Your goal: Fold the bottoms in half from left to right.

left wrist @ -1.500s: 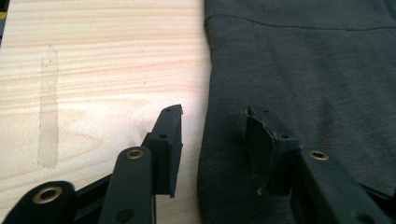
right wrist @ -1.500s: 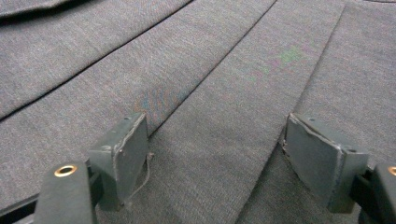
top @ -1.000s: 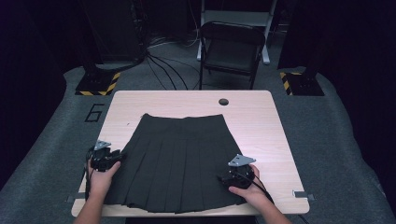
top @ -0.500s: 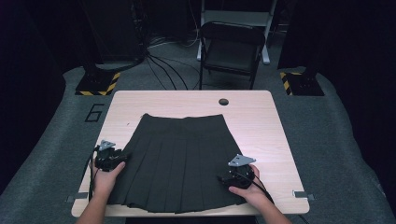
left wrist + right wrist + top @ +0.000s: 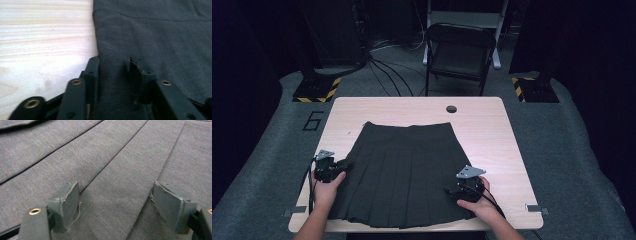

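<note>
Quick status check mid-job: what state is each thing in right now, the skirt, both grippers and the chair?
Pleated skirt: spread flat on the table, waistband at the far side.
Left gripper: at the skirt's side edge, jaws partly apart and just been closing, fabric between them.
Right gripper: jaws wide open over the pleats, nothing gripped.
Folding chair: unfolded, upright, beyond the table.
</note>
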`<state>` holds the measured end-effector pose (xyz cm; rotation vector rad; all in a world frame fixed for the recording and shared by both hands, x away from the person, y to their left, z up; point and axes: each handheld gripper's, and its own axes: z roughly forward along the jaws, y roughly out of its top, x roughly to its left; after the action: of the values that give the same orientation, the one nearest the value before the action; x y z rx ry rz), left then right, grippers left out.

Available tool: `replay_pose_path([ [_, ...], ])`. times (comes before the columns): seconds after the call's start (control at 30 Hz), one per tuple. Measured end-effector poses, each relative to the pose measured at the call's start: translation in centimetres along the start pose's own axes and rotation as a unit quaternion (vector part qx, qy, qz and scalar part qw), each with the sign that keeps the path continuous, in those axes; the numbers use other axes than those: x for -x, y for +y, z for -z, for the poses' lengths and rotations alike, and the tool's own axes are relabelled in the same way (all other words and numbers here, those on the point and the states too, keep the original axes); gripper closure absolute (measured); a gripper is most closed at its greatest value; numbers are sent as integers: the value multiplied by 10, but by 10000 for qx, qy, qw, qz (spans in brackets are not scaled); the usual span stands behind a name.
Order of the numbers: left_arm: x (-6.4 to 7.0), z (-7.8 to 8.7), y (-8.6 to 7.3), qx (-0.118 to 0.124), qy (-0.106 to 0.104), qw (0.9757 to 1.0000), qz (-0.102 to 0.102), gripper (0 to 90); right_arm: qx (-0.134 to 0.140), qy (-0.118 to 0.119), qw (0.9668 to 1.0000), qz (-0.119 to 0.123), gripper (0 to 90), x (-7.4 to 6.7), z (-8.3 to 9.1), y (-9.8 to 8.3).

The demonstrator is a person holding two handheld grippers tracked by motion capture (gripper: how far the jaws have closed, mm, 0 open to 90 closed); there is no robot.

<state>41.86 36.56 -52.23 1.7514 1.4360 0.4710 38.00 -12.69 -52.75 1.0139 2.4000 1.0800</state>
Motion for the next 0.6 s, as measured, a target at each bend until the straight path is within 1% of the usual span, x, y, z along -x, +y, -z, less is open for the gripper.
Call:
replay_pose_path([
  [0.03, 1, 0, 1, 55, 32, 9999, 87, 681, 0, 0, 10000, -1, 218, 0, 0, 0],
  [0.07, 1, 2, 3, 75, 59, 9999, 98, 752, -2, 2, 10000, -1, 218, 0, 0, 0],
  [0.13, 3, 5, 6, 96, 45, 9999, 113, 807, -16, 7, 10000, 0, 217, 0, 0, 0],
  [0.17, 5, 7, 8, 131, 64, 9999, 43, 818, -13, 6, 10000, 2, 218, 0, 0, 0],
  [0.23, 7, 9, 10, 121, 59, 9999, 21, 829, -14, 7, 10000, 1, 218, 0, 0, 0],
  [0.27, 14, 13, 16, 265, 50, 9996, -74, 830, -16, 7, 10000, 1, 218, 0, 0, 0],
  [0.3, 14, 13, 16, 265, 50, 9996, -74, 832, -16, 7, 10000, 1, 218, 0, 0, 0],
  [0.33, 17, 16, 19, 308, 30, 9994, -140, 833, 3, 3, 10000, -2, 218, 0, 0, 0],
  [0.4, 25, 20, 26, 290, -9, 9990, -325, 834, -15, 7, 10000, 1, 217, 0, 0, 0],
  [0.43, 34, 23, 31, 302, -40, 9984, -479, 834, 0, 3, 10000, 0, 218, 0, 0, 0],
  [0.5, 42, 25, 36, 300, -91, 9976, -624, 835, 1, 3, 10000, 0, 217, 0, 0, 0],
  [0.53, 42, 25, 36, 300, -91, 9976, -624, 836, 1, 3, 10000, 0, 217, 0, 0, 0],
  [0.57, 51, 26, 41, 278, -158, 9967, -742, 835, 0, 5, 10000, 1, 217, 0, 0, 0],
  [0.6, 55, 27, 44, 261, -182, 9962, -814, 835, 1, 3, 10000, 1, 218, 0, 0, 0],
])
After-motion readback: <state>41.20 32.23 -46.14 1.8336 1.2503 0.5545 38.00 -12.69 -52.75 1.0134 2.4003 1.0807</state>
